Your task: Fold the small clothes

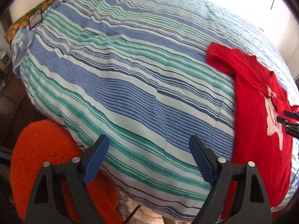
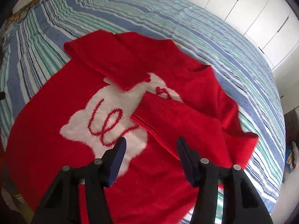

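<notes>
Both sleeves folded over red sweater [image 2: 56,149], centre frame; left gripper [image 1: 149,158] and right gripper [image 2: 151,158] spread, empty. Next, likely: pinch the hem.

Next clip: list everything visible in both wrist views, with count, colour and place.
sweater: one, red with a white patch and red lettering, flat on the bed, both sleeves folded across its front
bedspread: one, blue, green and white stripes, covering the bed
rug: one, orange, on the floor beside the bed
wardrobe: one, white, beyond the bed
left hand-held gripper: one, black with blue pads, open over the bedspread
right hand-held gripper: one, black with blue pads, open over the sweater
</notes>
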{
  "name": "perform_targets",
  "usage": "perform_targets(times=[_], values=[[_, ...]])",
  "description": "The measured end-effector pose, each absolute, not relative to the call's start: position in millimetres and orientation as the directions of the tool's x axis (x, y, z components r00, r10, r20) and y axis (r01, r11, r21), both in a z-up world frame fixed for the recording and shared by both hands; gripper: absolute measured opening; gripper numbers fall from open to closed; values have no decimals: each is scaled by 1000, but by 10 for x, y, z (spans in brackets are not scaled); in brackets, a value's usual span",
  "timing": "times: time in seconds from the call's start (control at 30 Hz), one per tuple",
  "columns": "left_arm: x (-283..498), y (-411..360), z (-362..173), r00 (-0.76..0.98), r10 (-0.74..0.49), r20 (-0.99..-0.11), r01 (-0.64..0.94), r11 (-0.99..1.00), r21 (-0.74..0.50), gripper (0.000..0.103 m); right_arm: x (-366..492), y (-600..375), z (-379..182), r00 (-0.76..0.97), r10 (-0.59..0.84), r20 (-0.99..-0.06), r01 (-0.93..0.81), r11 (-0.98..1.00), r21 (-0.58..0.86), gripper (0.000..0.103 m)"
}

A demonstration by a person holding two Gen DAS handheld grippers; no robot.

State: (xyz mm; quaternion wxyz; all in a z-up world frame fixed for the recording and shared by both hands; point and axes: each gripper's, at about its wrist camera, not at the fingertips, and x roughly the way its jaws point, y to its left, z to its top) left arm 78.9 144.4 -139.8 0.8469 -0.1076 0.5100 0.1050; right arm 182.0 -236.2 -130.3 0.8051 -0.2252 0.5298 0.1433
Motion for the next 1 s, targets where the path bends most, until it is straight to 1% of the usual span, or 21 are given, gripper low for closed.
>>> perform_targets(times=[0.07,0.1,0.13,0.17,0.23,0.33,0.4,0.47,0.57,0.63,0.7,0.77,0.8,0.83,0.87,0.9,0.93,0.97,1.0], values=[[827,1447,-1431,452,69,-889,-287,955,-72,89,1966,-2338,-1544,385,-40,-922,-461,857,-230,52],[844,1422,-1450,449,73,-890,-283,957,-64,89,2003,-2386,-1584,383,-24,-923,-445,871,-207,41],[857,1404,-1455,446,78,-891,-277,959,-55,89,2050,-2453,-1566,388,14,-921,-413,896,-160,15],[860,1389,-1456,444,82,-892,-273,961,-48,89,2077,-2543,-1516,406,24,-914,-371,918,-141,4],[852,1376,-1455,441,85,-894,-267,963,-40,89,2053,-2866,-1256,478,85,-874,-270,961,-54,5],[848,1368,-1476,436,96,-895,-267,963,-27,89,1837,-3666,-859,583,97,-807,-79,995,62,5],[848,1371,-1492,430,99,-897,-274,961,-25,89,1553,-4359,-656,647,51,-761,71,989,126,5],[845,1376,-1506,424,96,-901,-288,957,-33,89,1206,-5107,-610,672,-21,-740,227,957,179,5],[845,1353,-1514,420,107,-901,-300,954,-26,89,721,-6040,-878,636,-93,-766,430,867,252,5],[840,1317,-1516,416,126,-901,-300,954,-4,89,513,-6503,-1187,612,-102,-784,528,791,309,5],[825,1290,-1514,410,144,-901,-303,953,15,89,323,-6738,-1450,614,-81,-785,576,726,375,5],[807,1280,-1511,402,164,-901,-312,949,34,89,237,-6819,-1607,651,-41,-758,574,679,457,5],[797,1284,-1509,397,173,-901,-321,946,40,89,208,-6848,-1654,674,-24,-738,564,662,493,6],[790,1289,-1508,393,178,-902,-329,943,43,89,192,-6879,-1686,699,-4,-715,551,641,534,11],[787,1295,-1511,390,181,-903,-334,941,44,89,206,-6892,-1696,717,15,-697,540,620,569,11],[783,1302,-1516,385,183,-904,-340,939,45,89,216,-6939,-1709,739,41,-672,521,597,610,18],[786,1305,-1527,377,188,-907,-346,937,51,89,212,-6979,-1707,763,64,-644,498,576,648,39],[785,1305,-1539,371,193,-909,-347,936,57,89,182,-7002,-1699,785,73,-616,480,556,679,50],[786,1299,-1552,364,199,-910,-347,935,66,89,171,-7008,-1699,795,77,-602,473,542,694,56]])
